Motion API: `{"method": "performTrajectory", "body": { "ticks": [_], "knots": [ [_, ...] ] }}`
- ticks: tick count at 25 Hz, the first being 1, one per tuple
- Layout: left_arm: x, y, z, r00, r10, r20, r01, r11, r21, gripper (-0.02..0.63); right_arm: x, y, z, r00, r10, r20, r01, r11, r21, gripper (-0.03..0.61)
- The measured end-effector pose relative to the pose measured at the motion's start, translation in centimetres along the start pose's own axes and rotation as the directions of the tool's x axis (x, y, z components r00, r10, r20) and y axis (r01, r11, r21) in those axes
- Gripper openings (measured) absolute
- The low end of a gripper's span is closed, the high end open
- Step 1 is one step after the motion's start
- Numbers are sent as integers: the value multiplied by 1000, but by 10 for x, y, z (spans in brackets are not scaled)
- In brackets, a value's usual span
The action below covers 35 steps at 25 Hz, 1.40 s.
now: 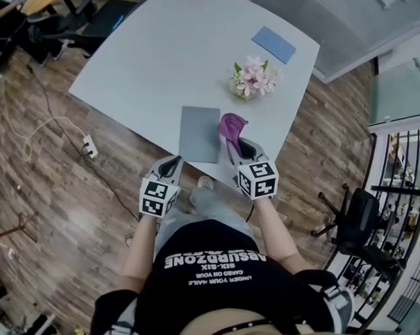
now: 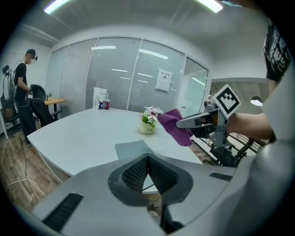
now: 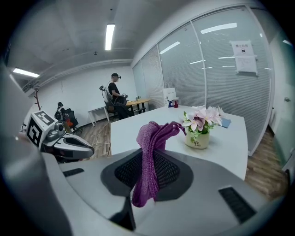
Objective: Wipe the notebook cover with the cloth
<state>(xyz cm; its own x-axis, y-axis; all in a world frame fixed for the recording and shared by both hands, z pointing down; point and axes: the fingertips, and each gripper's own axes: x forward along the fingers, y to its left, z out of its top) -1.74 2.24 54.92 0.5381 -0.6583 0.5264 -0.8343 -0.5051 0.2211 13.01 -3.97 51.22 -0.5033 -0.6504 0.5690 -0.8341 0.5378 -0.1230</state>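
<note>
A grey notebook [image 1: 198, 133] lies flat near the table's front edge, also seen in the left gripper view [image 2: 133, 150]. My right gripper [image 1: 238, 145] is shut on a purple cloth [image 1: 232, 125], held just right of the notebook above the table edge. In the right gripper view the purple cloth [image 3: 151, 156] is bunched between the jaws and sticks up past them. My left gripper [image 1: 172, 165] hangs just off the table's front edge, left of the notebook, shut with nothing in it. From the left gripper view the cloth [image 2: 175, 125] shows in the right gripper [image 2: 182, 123].
A small pot of pink flowers [image 1: 253, 78] stands behind the notebook on the white table [image 1: 143, 69]. A blue pad [image 1: 273, 44] lies at the far right. A power strip and cables [image 1: 89, 146] lie on the wood floor. A person [image 3: 115, 94] stands at a far desk.
</note>
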Motion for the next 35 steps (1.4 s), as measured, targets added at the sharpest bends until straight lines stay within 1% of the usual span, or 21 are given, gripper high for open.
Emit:
{"method": "performTrajectory", "body": {
  "ticks": [4,8,10,13,15,18,23,26,30,32,35],
  "knots": [
    [17,13,-3,996,84,-40,-85,996,-21,14,30,-18,10,997,72,-32,-74,996,-44,74],
    [28,25,-5,985,162,-63,-165,984,-61,14,70,-38,9,989,128,-78,-133,988,-72,74],
    [32,27,-9,980,186,-75,-192,979,-74,14,89,-46,7,984,141,-104,-152,983,-101,74],
    [35,27,-23,973,201,-112,-211,973,-87,14,112,-53,6,980,143,-140,-164,974,-155,74],
    [39,27,-30,972,201,-125,-213,973,-91,14,125,-55,6,977,135,-163,-166,966,-199,74],
    [47,28,-43,970,194,-144,-207,975,-77,14,142,-57,0,972,117,-202,-169,949,-267,74],
    [56,35,-67,966,170,-197,-194,975,-111,14,168,-58,-14,963,92,-254,-172,933,-316,75],
    [61,36,-75,964,142,-226,-171,978,-118,14,177,-61,-25,958,65,-280,-168,918,-359,75],
    [69,37,-82,963,105,-248,-137,984,-116,14,185,-61,-38,954,59,-294,-170,914,-368,75],
    [71,39,-84,962,90,-259,-122,986,-110,14,187,-59,-44,954,65,-291,-168,923,-346,75],
    [74,43,-87,957,70,-280,-101,990,-95,14,186,-55,-46,961,62,-268,-143,944,-297,75]
  ]
}}
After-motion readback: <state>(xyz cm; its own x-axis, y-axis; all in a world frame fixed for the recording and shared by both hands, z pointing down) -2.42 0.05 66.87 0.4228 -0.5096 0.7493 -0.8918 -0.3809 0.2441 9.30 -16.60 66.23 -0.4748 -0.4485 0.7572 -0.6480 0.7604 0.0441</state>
